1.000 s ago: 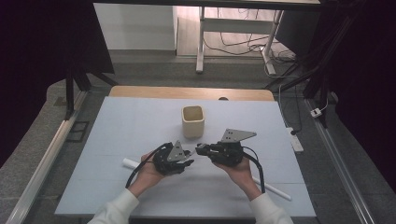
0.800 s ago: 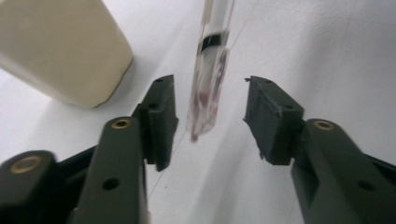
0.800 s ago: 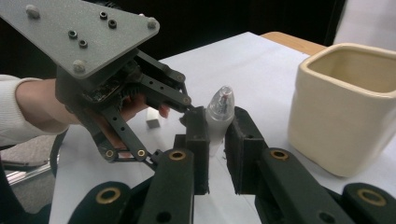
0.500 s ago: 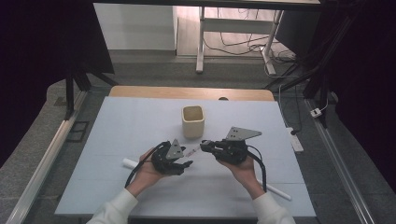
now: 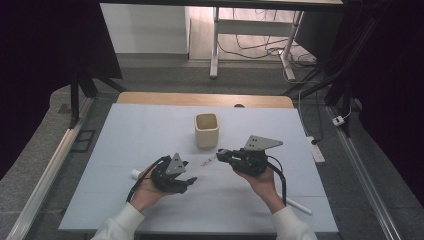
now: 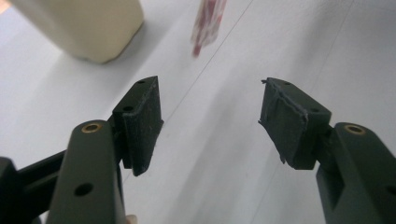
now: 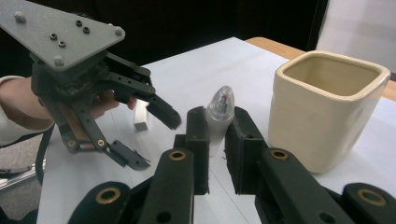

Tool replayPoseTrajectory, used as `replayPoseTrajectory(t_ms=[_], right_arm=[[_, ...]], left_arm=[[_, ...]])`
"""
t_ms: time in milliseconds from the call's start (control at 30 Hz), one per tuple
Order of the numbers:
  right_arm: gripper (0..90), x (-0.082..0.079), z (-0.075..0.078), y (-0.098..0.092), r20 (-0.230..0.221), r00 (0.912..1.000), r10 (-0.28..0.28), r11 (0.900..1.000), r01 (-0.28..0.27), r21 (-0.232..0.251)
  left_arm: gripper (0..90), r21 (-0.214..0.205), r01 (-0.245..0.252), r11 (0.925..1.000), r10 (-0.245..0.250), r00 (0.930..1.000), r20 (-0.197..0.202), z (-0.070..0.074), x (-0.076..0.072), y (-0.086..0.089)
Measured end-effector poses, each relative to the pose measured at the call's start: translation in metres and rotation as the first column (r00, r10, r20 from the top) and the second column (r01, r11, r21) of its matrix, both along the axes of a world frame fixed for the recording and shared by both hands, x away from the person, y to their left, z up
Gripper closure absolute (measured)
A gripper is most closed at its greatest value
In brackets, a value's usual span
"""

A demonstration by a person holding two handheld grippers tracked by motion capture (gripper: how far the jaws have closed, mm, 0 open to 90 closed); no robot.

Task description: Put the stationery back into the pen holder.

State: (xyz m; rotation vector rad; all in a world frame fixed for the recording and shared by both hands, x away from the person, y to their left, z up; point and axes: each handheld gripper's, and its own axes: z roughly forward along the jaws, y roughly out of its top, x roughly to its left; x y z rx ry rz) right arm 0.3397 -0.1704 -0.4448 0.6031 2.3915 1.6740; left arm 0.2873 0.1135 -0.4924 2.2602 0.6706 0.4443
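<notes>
A clear pen with a red insert (image 7: 219, 109) stands between the pads of my right gripper (image 7: 215, 140), which is shut on its barrel. From above, the pen (image 5: 209, 160) sticks out leftward from the right gripper (image 5: 223, 154). My left gripper (image 5: 189, 181) is lower left of it, apart from the pen. Its jaws have just been opening and nothing is between them (image 6: 212, 116). The pen's red end (image 6: 208, 23) shows blurred ahead of them. From the right gripper view the left gripper (image 7: 152, 140) is open beside the pen.
A cream square cup (image 5: 206, 130) stands upright just beyond the pen, close to the right gripper (image 7: 327, 107). A short white cylinder (image 5: 135, 173) lies by the left hand. A white tube (image 5: 299, 206) lies at the near right of the pale blue table (image 5: 150, 130).
The left gripper's jaws have opened off the pen and the left hand has drawn back to the near left. The right gripper stays put with the pen in it.
</notes>
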Motion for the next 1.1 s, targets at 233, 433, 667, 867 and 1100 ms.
replayPoseTrajectory(t_ms=[233, 433, 667, 867, 1100], right_arm=[[79.3, 0.0, 0.002, -0.002, 0.013, 0.9998, -0.016, 0.9999, 0.016, -0.006], [79.3, -0.001, 0.005, -0.004, 0.018, 0.9995, -0.026, 0.9997, 0.026, -0.001], [79.3, 0.001, 0.016, -0.006, 0.028, 0.9983, -0.051, 0.9986, 0.051, -0.01], [79.3, 0.002, 0.023, -0.005, 0.035, 0.9973, -0.064, 0.9977, 0.065, -0.019], [79.3, 0.01, 0.032, -0.003, 0.039, 0.9954, -0.087, 0.9961, 0.087, -0.008]], left_arm=[[36.7, -0.039, -0.043, 0.9983, 0.043, 0.9991, -0.001, 0.003, -0.013, 0.024], [36.7, -0.059, -0.083, 0.9948, 0.083, 0.9965, -0.002, 0.004, -0.025, 0.044], [36.3, -0.079, -0.122, 0.9893, 0.122, 0.9925, -0.004, 0.004, -0.037, 0.066], [36.2, -0.101, -0.149, 0.9837, 0.148, 0.9889, -0.018, -0.001, -0.039, 0.082], [36.0, -0.126, -0.166, 0.978, 0.164, 0.986, -0.032, -0.003, -0.036, 0.09]])
